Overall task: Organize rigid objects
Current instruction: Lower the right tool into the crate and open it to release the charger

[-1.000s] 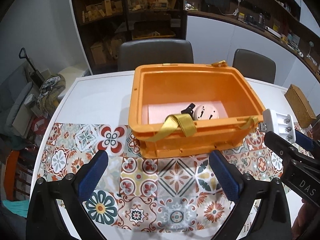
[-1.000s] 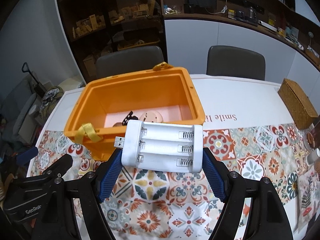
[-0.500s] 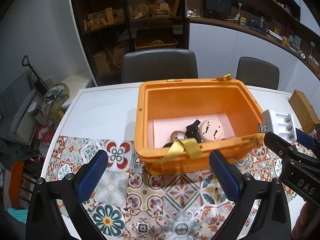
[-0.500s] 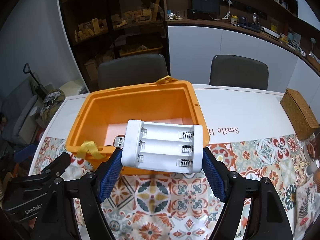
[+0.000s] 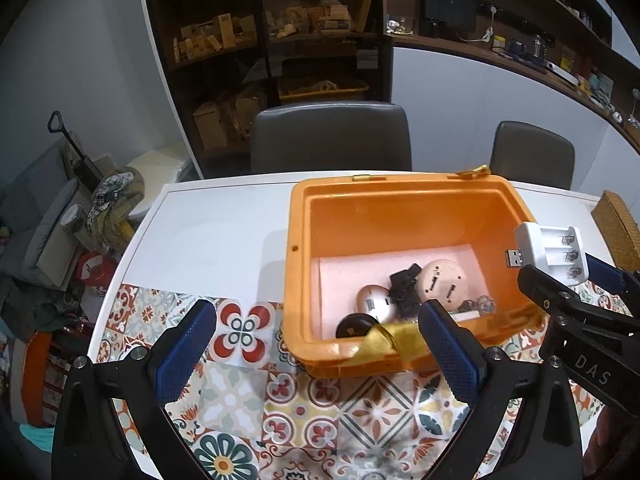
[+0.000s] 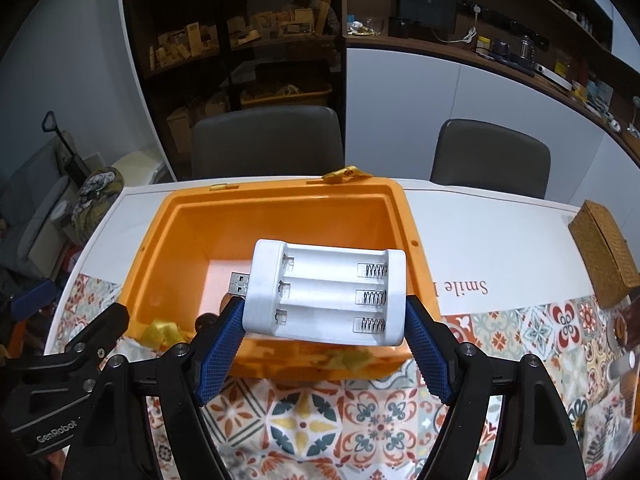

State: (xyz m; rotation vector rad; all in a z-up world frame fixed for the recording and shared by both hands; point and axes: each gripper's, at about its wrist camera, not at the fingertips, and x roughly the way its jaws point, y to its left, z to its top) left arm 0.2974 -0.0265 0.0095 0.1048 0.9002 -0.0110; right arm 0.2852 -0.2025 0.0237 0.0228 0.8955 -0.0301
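Observation:
My right gripper [image 6: 325, 320] is shut on a white USB battery charger [image 6: 326, 292] and holds it above the near right part of the open orange box [image 6: 192, 232]. The charger also shows at the right of the left wrist view [image 5: 554, 252]. My left gripper [image 5: 316, 344] is open and empty, above the tiled cloth at the orange box's [image 5: 304, 280] near left corner. In the box lie two round beige devices [image 5: 440, 284], a black part [image 5: 404, 288] and a black disc [image 5: 354, 326] on a pink liner.
A patterned tile cloth [image 5: 300, 408] covers the near part of the white table [image 5: 216, 232]. A wicker box [image 6: 604, 252] sits at the right edge. Two grey chairs [image 5: 330, 136] stand behind the table. A yellow strap [image 5: 384, 340] hangs over the box's near rim.
Both grippers have risen, so more of the box's inside shows. The right gripper has carried the charger from in front of the box's near rim to above the box.

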